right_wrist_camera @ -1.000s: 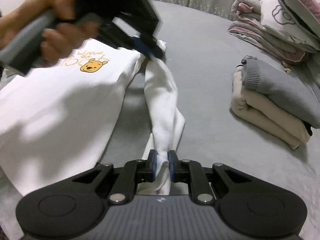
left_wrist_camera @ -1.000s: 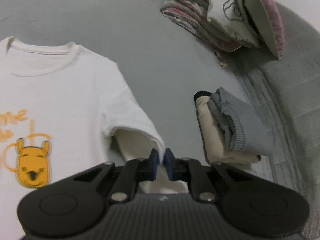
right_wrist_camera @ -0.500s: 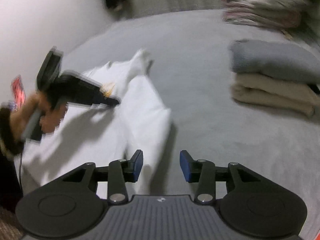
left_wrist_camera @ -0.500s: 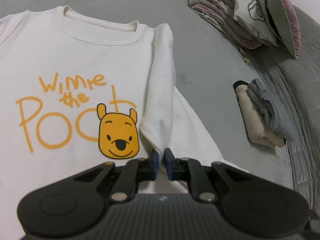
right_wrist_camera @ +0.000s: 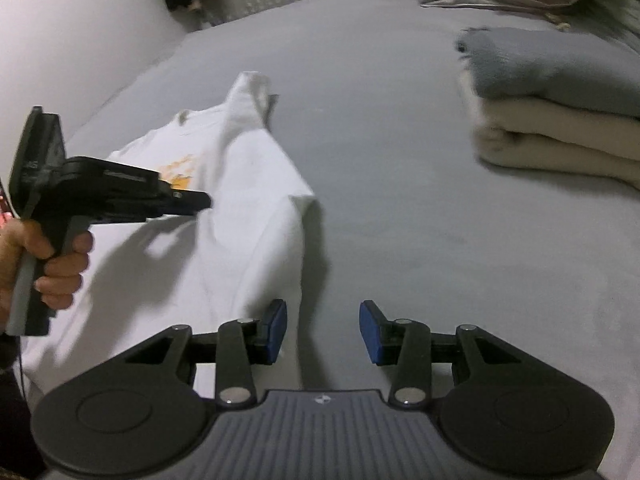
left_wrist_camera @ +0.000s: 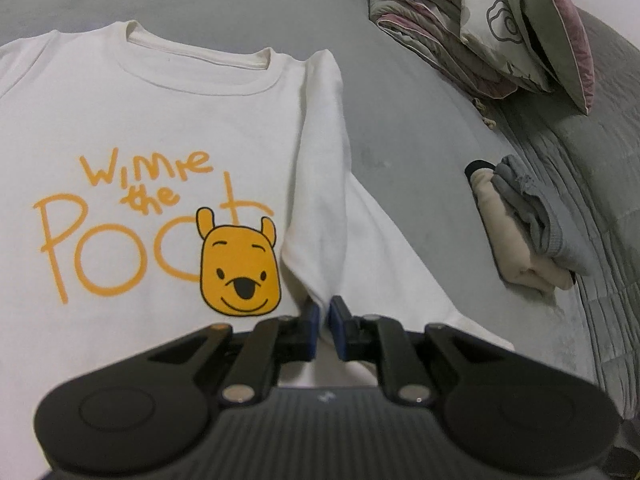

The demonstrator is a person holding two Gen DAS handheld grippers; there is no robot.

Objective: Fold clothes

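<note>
Bed (right_wrist_camera: 400,160): grey, carries my white T-shirt (left_wrist_camera: 140,128), spread print-up.
Left tool (left_wrist_camera: 324,312): clamped on folded-in sleeve (left_wrist_camera: 320,184).
Right tool (right_wrist_camera: 323,326): just opened, empty beside shirt edge.

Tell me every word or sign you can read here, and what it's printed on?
"Winnie the Pooh", in orange handwriting on the white T-shirt, beside a yellow bear face; the bear covers the last letter.
A small pale logo on each gripper's body: too small to read.
Nothing legible on the folded clothes or bedding.
</note>
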